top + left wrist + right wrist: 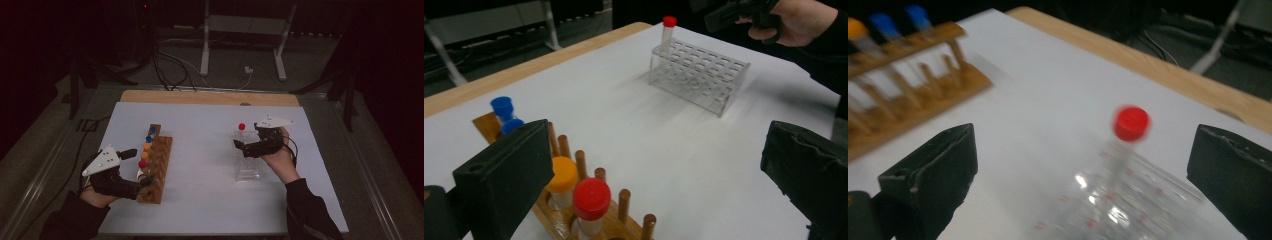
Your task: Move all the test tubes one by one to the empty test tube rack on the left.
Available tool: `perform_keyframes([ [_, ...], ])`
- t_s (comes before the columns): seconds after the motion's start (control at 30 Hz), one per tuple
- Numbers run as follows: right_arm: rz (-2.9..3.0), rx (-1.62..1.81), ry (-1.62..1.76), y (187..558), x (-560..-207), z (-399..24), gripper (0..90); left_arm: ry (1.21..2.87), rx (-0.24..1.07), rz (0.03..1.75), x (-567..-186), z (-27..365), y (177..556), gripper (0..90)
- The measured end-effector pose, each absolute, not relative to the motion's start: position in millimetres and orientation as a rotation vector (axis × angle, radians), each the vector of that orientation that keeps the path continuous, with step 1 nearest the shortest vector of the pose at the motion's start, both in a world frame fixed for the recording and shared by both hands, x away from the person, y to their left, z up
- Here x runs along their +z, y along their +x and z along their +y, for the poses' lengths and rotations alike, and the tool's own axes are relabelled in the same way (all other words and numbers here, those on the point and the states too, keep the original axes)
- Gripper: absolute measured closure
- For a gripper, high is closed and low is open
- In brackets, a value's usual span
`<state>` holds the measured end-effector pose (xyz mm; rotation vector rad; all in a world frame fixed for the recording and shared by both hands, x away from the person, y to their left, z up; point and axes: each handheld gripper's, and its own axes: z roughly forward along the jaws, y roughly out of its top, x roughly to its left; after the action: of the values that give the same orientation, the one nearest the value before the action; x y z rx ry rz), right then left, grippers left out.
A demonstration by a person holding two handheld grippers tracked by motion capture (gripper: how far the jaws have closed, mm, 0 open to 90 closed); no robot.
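Covering the bench (210,200) is one white sheet, bearing two racks: a wooden rack (159,165) at left and a clear rack (248,167) at right. Five capped tubes stand in the wooden one: two blue (502,107), two orange (561,175), one red (591,199). One red-capped tube (1130,123) stands in the clear rack's far corner. Left tongs (141,172) gape wide, empty, beside the wooden rack; right tongs (243,146) gape wide over the clear rack. No writing is legible.

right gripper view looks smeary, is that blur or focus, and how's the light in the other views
Right gripper view: motion blur smears the red-capped tube, clear rack and wooden rack, while its jaws stay sharp. Left gripper view: crisp, evenly lit, soft shadow beside the clear rack. High view: dim, the surroundings nearly black, the white table brightest.
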<state>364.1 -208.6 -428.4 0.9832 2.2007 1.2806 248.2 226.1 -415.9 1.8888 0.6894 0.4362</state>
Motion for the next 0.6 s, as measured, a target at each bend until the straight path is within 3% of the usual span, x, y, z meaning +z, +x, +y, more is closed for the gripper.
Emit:
perform_keyframes([
  [0.17, 2.235, 1.242, 1.043, 378.2, -442.2, -218.5, 0.0, 1.887, 0.437, 0.689, -416.0, 226.6, 248.1, 1.2],
  [0.33, 2.225, 1.211, 1.091, 385.9, -452.5, -222.8, 6.5, 1.886, 0.441, 0.686, -415.1, 227.2, 247.9, 1.2],
  [0.6, 2.243, 1.169, 1.098, 397.4, -460.6, -219.8, 27.4, 1.884, 0.439, 0.686, -415.4, 227.7, 247.9, 1.2],
])
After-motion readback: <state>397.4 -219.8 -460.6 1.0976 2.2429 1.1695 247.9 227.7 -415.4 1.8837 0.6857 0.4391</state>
